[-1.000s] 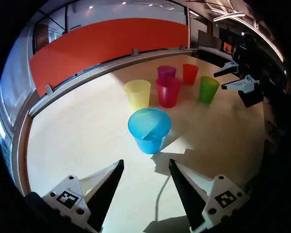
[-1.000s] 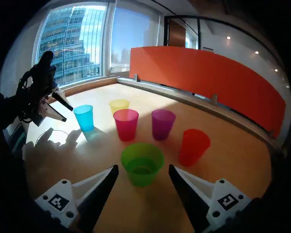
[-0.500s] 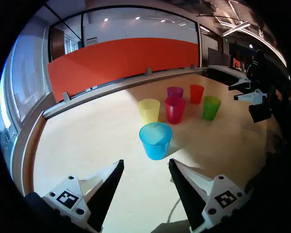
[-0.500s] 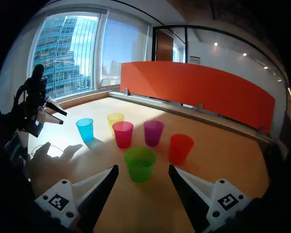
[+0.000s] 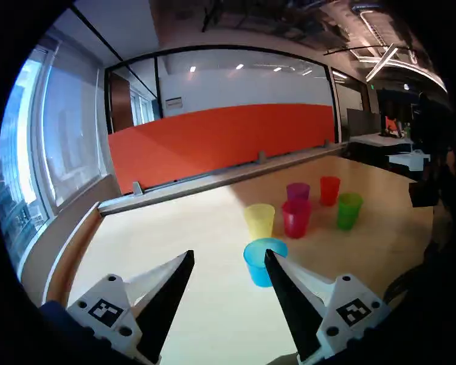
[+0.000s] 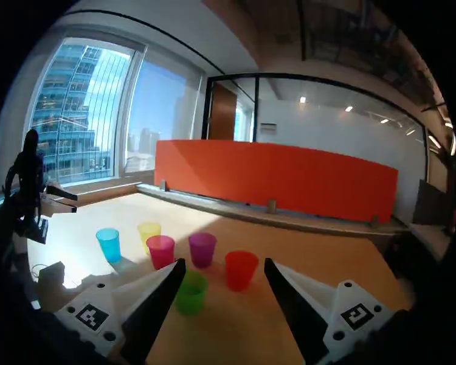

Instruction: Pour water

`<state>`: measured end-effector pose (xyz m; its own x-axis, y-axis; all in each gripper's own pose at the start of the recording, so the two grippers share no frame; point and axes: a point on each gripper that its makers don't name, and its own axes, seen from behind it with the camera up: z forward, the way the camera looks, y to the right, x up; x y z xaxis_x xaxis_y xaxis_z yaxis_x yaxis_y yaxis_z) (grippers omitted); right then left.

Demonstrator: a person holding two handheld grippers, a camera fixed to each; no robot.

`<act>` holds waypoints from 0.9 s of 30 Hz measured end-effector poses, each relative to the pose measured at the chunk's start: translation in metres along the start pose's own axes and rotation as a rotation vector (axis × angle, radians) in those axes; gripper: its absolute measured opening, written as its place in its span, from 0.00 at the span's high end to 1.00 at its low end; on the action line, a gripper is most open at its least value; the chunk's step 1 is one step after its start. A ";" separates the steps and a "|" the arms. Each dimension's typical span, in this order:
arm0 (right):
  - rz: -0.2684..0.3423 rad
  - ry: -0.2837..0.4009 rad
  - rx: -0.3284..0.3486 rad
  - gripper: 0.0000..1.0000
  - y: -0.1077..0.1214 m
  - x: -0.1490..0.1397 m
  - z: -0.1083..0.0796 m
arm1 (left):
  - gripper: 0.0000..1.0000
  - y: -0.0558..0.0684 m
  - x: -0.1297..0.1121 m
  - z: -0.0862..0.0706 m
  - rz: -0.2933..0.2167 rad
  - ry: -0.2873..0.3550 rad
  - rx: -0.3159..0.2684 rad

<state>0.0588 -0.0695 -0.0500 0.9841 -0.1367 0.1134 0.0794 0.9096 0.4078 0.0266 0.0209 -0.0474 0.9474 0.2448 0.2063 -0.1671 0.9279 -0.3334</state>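
Observation:
Six plastic cups stand in a cluster on a light wooden table [image 5: 179,225]. In the left gripper view the blue cup [image 5: 258,263] is nearest, just beyond my left gripper [image 5: 228,253], which is open and empty; its right finger covers part of the cup. Behind it stand the yellow cup [image 5: 259,220], pink cup [image 5: 296,218], purple cup [image 5: 298,191], red cup [image 5: 329,190] and green cup [image 5: 349,210]. In the right gripper view my right gripper [image 6: 224,263] is open and empty, raised over the green cup [image 6: 191,292] and the red cup [image 6: 240,269]. The left gripper [image 6: 61,199] shows far left, open.
An orange partition [image 5: 228,143] runs along the table's far edge, with a glass wall behind it. Tall windows [image 6: 88,131] line one side. A cable lies on the table near the blue cup [image 6: 109,243]. Bare tabletop [image 6: 331,267] lies to the right of the cups.
Both grippers have drawn back and tilted upward, so the cups look smaller and lower in both views. No cup has moved. Both grippers stay open.

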 end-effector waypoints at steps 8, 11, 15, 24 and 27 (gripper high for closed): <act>0.025 0.088 -0.097 0.00 0.016 0.019 -0.001 | 0.14 -0.009 0.042 -0.014 -0.018 0.168 0.098; 0.037 0.123 -0.135 0.00 0.023 0.025 -0.002 | 0.14 -0.012 0.057 -0.019 -0.030 0.226 0.131; 0.048 0.159 -0.193 0.00 0.036 0.028 -0.004 | 0.14 -0.013 0.067 -0.022 -0.066 0.279 0.162; 0.057 0.221 -0.319 0.00 0.063 0.035 -0.011 | 0.14 -0.011 0.071 -0.018 -0.087 0.318 0.208; 0.050 0.228 -0.340 0.00 0.066 0.036 -0.013 | 0.14 -0.013 0.070 -0.017 -0.085 0.317 0.234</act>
<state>0.1019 -0.0088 -0.0309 0.9950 -0.0329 -0.0941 0.0405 0.9960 0.0801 0.0996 0.0210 -0.0440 0.9917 0.0992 -0.0820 -0.1073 0.9890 -0.1014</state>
